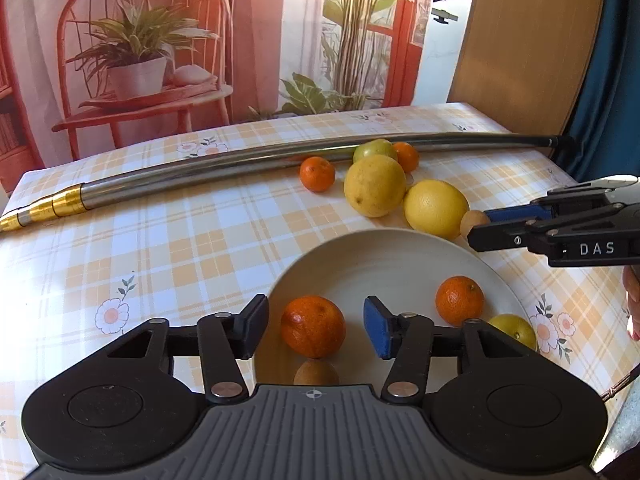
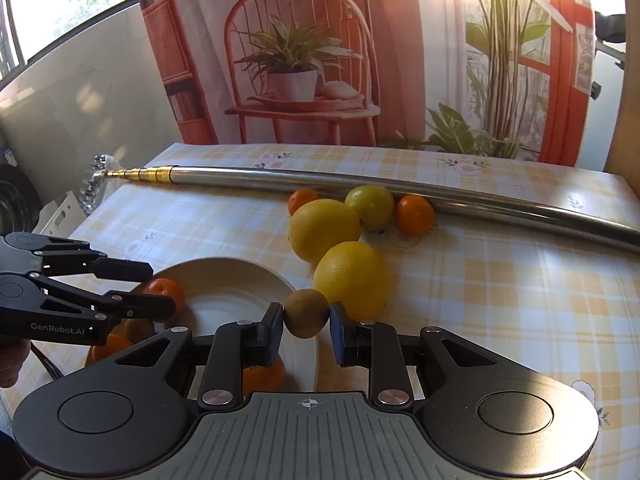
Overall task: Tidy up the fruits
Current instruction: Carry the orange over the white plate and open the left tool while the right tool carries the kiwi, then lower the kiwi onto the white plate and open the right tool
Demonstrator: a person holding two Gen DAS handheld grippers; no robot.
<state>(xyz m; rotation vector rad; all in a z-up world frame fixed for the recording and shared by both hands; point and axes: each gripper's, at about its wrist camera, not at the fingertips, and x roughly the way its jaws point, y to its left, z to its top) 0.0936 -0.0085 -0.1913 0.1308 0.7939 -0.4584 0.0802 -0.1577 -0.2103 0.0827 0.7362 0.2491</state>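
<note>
My left gripper (image 1: pixel 316 326) hangs open over the white plate (image 1: pixel 380 256), its fingers on either side of a mandarin (image 1: pixel 313 326) without touching it. The plate also holds a second mandarin (image 1: pixel 459 300), a yellow-green fruit (image 1: pixel 514 330) and a small brown fruit (image 1: pixel 316 374). My right gripper (image 2: pixel 307 328) is shut on another small brown fruit (image 2: pixel 307 314) at the plate's (image 2: pixel 224 280) rim. Beyond lie two large yellow citrus (image 2: pixel 324 230) (image 2: pixel 352 280), a greenish fruit (image 2: pixel 370 206) and two mandarins (image 2: pixel 302 200) (image 2: pixel 415 214).
A long metal pole (image 1: pixel 240 168) with a gold telescopic end lies across the checked tablecloth behind the fruit. A printed backdrop hangs behind the table. A hand (image 1: pixel 632 308) shows at the right edge. Bare cloth lies left of the plate.
</note>
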